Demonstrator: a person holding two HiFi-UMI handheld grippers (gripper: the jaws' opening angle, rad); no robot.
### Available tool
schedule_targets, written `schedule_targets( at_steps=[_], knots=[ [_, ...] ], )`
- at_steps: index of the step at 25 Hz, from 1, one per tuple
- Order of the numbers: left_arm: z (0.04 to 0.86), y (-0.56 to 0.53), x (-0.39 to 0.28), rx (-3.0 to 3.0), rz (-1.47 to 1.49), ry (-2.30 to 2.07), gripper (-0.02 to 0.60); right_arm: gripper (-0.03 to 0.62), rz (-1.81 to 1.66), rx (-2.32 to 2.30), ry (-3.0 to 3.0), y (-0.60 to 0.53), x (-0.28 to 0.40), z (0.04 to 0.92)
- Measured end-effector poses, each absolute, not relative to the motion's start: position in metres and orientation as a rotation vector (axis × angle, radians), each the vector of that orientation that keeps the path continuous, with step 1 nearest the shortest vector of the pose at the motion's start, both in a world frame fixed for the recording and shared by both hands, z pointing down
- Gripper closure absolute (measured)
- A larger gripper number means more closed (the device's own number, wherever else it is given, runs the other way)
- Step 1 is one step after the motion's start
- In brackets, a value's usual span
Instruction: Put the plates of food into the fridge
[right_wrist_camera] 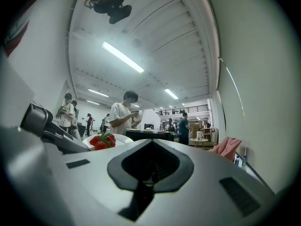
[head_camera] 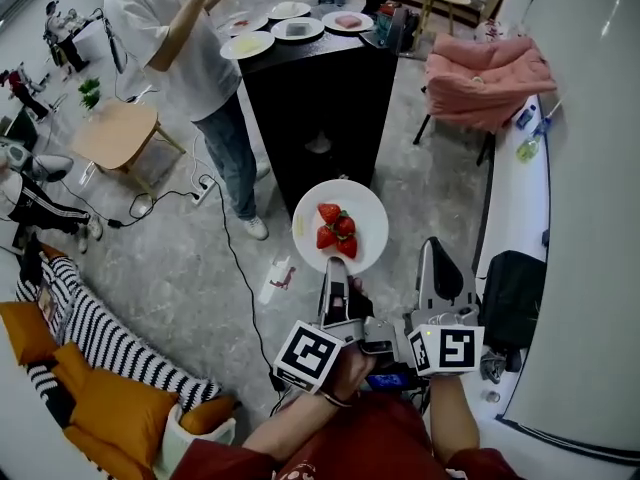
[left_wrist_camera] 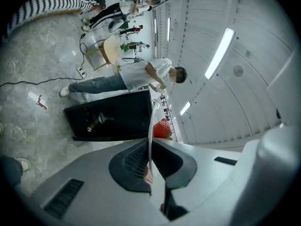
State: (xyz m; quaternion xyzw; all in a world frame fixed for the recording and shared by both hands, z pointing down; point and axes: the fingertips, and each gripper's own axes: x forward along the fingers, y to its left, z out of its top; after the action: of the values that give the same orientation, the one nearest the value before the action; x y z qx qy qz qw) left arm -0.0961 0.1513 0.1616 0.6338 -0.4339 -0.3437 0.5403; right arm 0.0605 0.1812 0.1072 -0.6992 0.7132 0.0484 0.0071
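Note:
A white plate (head_camera: 355,213) with strawberries (head_camera: 336,230) hangs in the air in front of me. My left gripper (head_camera: 336,280) is shut on its near rim. In the left gripper view the plate (left_wrist_camera: 150,131) runs edge-on between the jaws, with a strawberry (left_wrist_camera: 162,128) beyond it. My right gripper (head_camera: 438,268) is beside the plate to its right, apart from it, shut on nothing. The right gripper view shows the jaws closed together at my right gripper (right_wrist_camera: 151,166), and the strawberry plate (right_wrist_camera: 104,140) off to the left. Several more plates of food (head_camera: 292,25) sit on a black cabinet (head_camera: 320,88).
A person in a white T-shirt (head_camera: 175,38) stands at the black cabinet's left. A pink-draped chair (head_camera: 488,76) is at the right, a small wooden table (head_camera: 115,133) at the left. A white ledge (head_camera: 520,198) and a tall white surface (head_camera: 600,218) run along my right. Cables lie on the floor (head_camera: 190,268).

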Motion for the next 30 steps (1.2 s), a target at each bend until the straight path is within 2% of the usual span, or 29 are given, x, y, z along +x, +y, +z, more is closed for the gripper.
schedule_targets(
  at_steps=[20, 30],
  knots=[
    [0.161, 0.044, 0.012, 1.408, -0.920, -1.171, 0.568, 0.583, 0.101, -1.974, 2.426, 0.043, 0.169, 0.113],
    [0.171, 0.019, 0.029, 1.345, -0.978, -1.241, 0.568, 0.583, 0.093, -1.860, 2.524, 0.000, 0.182, 0.119]
  ],
)
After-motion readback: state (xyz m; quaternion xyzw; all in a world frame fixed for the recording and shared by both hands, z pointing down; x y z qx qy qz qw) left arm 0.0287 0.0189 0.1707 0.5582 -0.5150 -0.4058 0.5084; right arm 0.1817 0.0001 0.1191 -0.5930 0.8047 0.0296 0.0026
